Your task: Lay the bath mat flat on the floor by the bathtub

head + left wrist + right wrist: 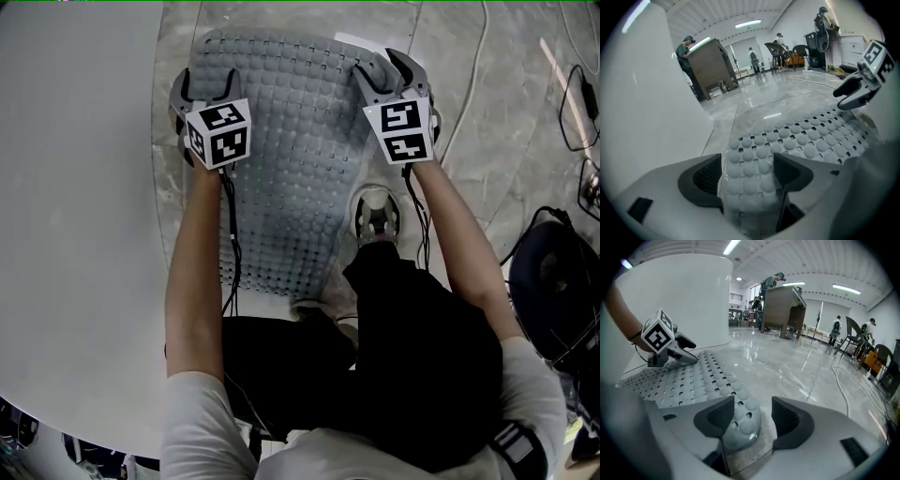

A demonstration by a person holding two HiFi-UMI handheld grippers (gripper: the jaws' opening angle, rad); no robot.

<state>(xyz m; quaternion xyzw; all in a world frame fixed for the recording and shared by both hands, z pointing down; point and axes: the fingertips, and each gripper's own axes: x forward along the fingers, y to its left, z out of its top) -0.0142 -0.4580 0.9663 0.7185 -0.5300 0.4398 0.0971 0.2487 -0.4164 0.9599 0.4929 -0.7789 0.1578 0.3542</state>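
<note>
The grey studded bath mat (pixel 291 169) lies spread on the marble floor along the white bathtub (pixel 75 234). My left gripper (pixel 208 89) is at the mat's far left corner, next to the tub. In the left gripper view the left gripper (pixel 747 171) is open, with a strip of the mat (pixel 811 136) running between its pads. My right gripper (pixel 382 70) is at the far right corner. In the right gripper view the right gripper (pixel 747 420) is open; the rounded corner of the mat (pixel 684 376) leans on its left pad, clear of the right one.
A shoe (pixel 375 214) stands at the mat's right edge, near the middle. A white cable (pixel 473 75) and black cables (pixel 577 112) run over the floor at right, by a black bag (pixel 562 281). A brown cabinet (pixel 710 65) and people stand far off.
</note>
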